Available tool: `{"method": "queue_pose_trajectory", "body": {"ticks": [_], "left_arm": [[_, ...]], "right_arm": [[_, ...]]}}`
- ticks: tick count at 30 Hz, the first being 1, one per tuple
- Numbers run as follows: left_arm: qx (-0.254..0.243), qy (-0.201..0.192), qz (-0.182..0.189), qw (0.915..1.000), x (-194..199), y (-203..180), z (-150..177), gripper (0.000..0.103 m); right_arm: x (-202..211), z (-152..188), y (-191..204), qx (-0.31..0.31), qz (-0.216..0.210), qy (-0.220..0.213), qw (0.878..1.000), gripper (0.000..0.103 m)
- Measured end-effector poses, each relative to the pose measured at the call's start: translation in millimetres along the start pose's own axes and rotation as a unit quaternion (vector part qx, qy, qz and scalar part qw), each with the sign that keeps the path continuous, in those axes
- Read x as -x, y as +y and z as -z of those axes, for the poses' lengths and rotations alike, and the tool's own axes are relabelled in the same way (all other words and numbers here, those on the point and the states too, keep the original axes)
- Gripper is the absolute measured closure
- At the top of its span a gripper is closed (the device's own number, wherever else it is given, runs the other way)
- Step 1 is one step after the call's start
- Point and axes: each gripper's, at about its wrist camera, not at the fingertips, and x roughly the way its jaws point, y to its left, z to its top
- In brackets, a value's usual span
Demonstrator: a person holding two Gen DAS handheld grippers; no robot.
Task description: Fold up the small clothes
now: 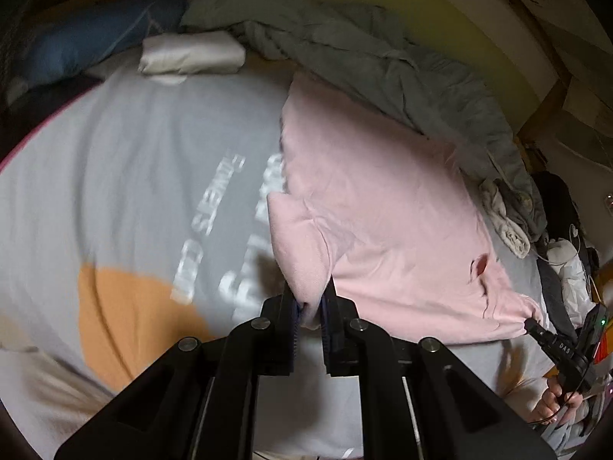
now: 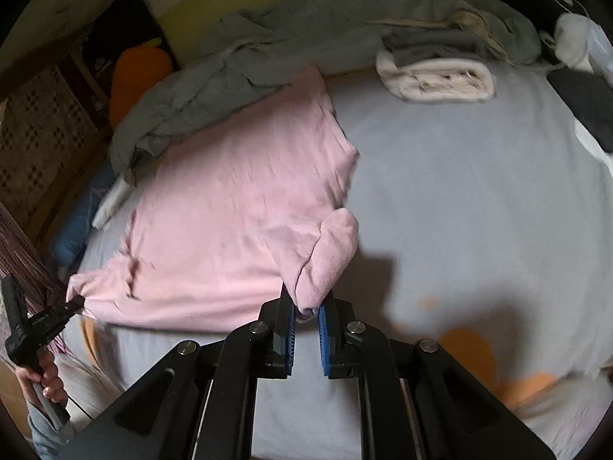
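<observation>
A sleeve cuff of the pink top point(image 1: 383, 207) is pinched tight in the left gripper point(image 1: 311, 306), the other cuff in the right gripper point(image 2: 306, 308). The rest is spread flat on the grey bedsheet point(image 2: 459, 191), beside a rumpled grey blanket point(image 1: 383, 61).

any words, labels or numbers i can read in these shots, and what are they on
"DAS": white letters on the black body of the right claw, seen from the left wrist.
White block lettering printed on the grey bedsheet, partly under the pink garment: blurred and upside down, not readable.
Small marking on the left claw from the right wrist: too small to read.
Label on the dark item by the orange cushion: blurred.
</observation>
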Motion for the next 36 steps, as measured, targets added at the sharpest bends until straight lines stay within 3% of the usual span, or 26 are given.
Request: {"method": "queue_pose_trajectory", "body": {"ticks": [5,10,16,20,21,25,26,28,32,34,36], "left_arm": [[0.033,0.007,0.026,0.9991,-26,-12,-61,0.094],[0.076,0.052,0.019,0.9956,-86,-5,-119,0.094],[0.066,0.108,-0.014,0.9919,-156,2,-137,0.094],[0.080,0.103,0.004,0.9915,-170,8,-144,0.094],[0.077,0.102,0.011,0.9918,-172,8,-146,0.093],[0.066,0.077,0.024,0.9945,-168,10,-149,0.082],[0.063,0.074,0.029,0.9948,-166,12,-153,0.079],[0.050,0.063,0.038,0.9961,-154,9,-154,0.058],[-0.015,0.025,0.014,0.9995,-127,-7,-153,0.042],[-0.058,0.035,0.004,0.9977,-126,-17,-152,0.041],[-0.088,0.064,0.022,0.9939,-135,-23,-150,0.041]], "right_arm": [[-17,-69,21,-0.005,0.001,-0.031,1.000,0.093],[-60,-121,23,-0.048,-0.020,-0.004,0.999,0.093],[-128,-145,24,-0.039,0.019,0.036,0.998,0.093],[-151,-148,21,-0.043,0.021,0.037,0.998,0.093],[-153,-149,18,-0.047,0.020,0.032,0.998,0.087],[-147,-149,8,-0.051,0.034,0.008,0.998,0.046],[-143,-151,7,-0.049,0.037,-0.002,0.998,0.044],[-131,-154,5,-0.040,0.034,-0.022,0.998,0.042],[-107,-159,10,-0.002,0.009,-0.051,0.999,0.042],[-108,-160,20,0.039,0.011,-0.040,0.998,0.042],[-122,-158,32,0.091,-0.004,-0.002,0.996,0.042]]}}
